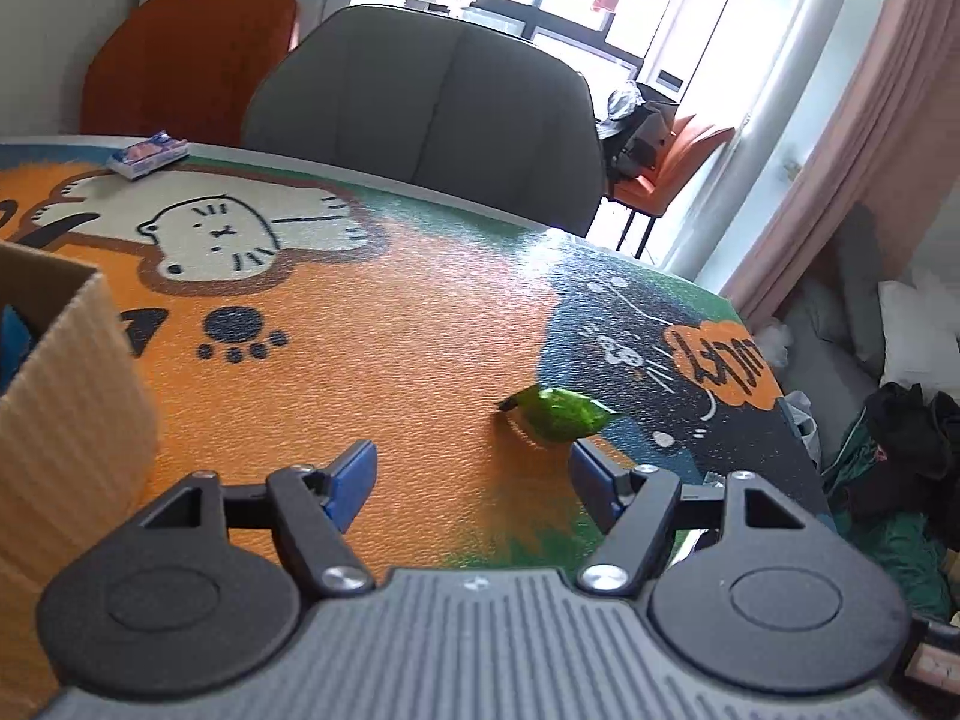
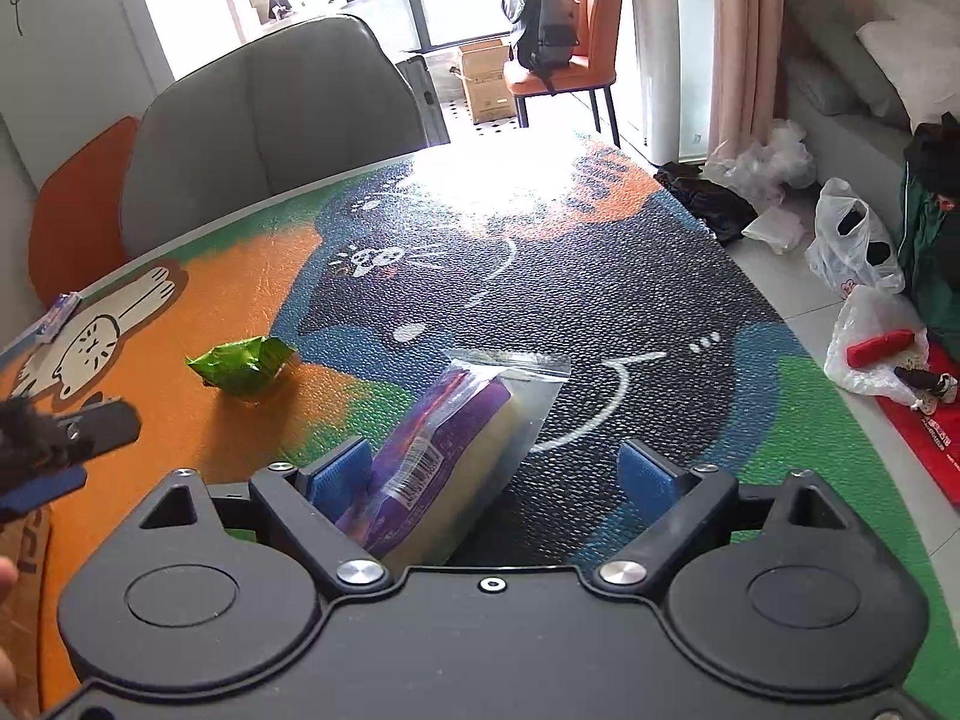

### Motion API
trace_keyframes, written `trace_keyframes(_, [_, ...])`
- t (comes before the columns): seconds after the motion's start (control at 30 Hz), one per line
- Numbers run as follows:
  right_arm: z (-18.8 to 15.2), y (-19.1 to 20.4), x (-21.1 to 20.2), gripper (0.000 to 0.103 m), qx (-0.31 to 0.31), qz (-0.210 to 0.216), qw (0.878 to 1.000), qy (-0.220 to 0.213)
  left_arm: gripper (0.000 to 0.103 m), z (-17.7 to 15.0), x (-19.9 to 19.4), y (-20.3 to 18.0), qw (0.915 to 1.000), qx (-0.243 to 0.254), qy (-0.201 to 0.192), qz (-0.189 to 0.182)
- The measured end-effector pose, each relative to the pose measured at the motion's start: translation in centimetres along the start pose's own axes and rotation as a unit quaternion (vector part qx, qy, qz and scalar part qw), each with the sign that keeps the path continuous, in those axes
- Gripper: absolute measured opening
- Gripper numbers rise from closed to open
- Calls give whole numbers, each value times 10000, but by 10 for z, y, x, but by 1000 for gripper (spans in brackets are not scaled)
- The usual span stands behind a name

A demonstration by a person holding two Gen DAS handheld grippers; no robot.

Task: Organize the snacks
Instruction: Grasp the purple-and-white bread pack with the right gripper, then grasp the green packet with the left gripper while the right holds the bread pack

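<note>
Table mat (image 1: pixel 420 324): orange, green and dark blue with white cartoon cats and black paw prints. Green snack wrapper (image 1: pixel 555 414). Purple-and-yellow packet (image 2: pixel 444 450) in clear film. Blue gripper pads (image 2: pixel 339 477).

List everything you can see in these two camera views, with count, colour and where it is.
green snack packet: one, green, on the orange part of the mat, just ahead of the left gripper
purple snack pack: one, purple and yellow in clear wrap, between the right gripper's fingers, against the left finger
blue-and-white packet: one, at the table's far edge
cardboard box: one, brown, left of the left gripper
cat-print table mat: one, orange, green, dark blue
grey chair: one, behind the table
orange chairs: two, one beside the grey chair, one by the window
black backpack: one, on the window chair
left gripper: open, empty
right gripper: open
</note>
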State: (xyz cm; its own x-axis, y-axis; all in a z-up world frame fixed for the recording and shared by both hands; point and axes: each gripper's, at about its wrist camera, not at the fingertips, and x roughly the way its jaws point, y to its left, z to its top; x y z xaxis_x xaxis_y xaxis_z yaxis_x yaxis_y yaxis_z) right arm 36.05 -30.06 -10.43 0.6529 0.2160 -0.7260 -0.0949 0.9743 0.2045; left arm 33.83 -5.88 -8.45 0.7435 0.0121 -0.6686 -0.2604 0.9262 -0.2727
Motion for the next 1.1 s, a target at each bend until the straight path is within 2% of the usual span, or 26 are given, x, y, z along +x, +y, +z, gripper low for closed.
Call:
trace_keyframes(0.17, [-4,0,-3,86,-107,194,9997,49,75,0,14,-15,9998,156,75,-49])
trace_keyframes(0.33, [-3,-9,-1,68,-234,569,9981,43,78,-1,26,-22,9996,277,66,-39])
trace_keyframes(0.4, [-2,-14,-2,53,-236,655,9976,16,78,-1,32,-24,9995,297,97,-43])
trace_keyframes(0.47, [0,-18,-4,51,-235,682,9974,-19,78,-1,37,-26,9994,314,120,-101])
trace_keyframes(0.77, [10,-35,4,50,-58,546,9983,-177,78,-2,66,-40,9985,511,176,109])
trace_keyframes(0.87, [13,-36,8,63,-17,441,9989,-161,78,-3,71,-44,9976,643,94,222])
trace_keyframes(0.97, [13,-32,13,66,-99,416,9990,-147,78,-3,75,-47,9969,706,18,335])
trace_keyframes(1.07, [11,-27,14,65,-275,348,9988,-186,77,-4,78,-48,9959,801,-62,420])
trace_keyframes(1.1, [11,-27,13,60,-303,321,9988,-198,74,-4,79,-48,9953,856,-74,439])
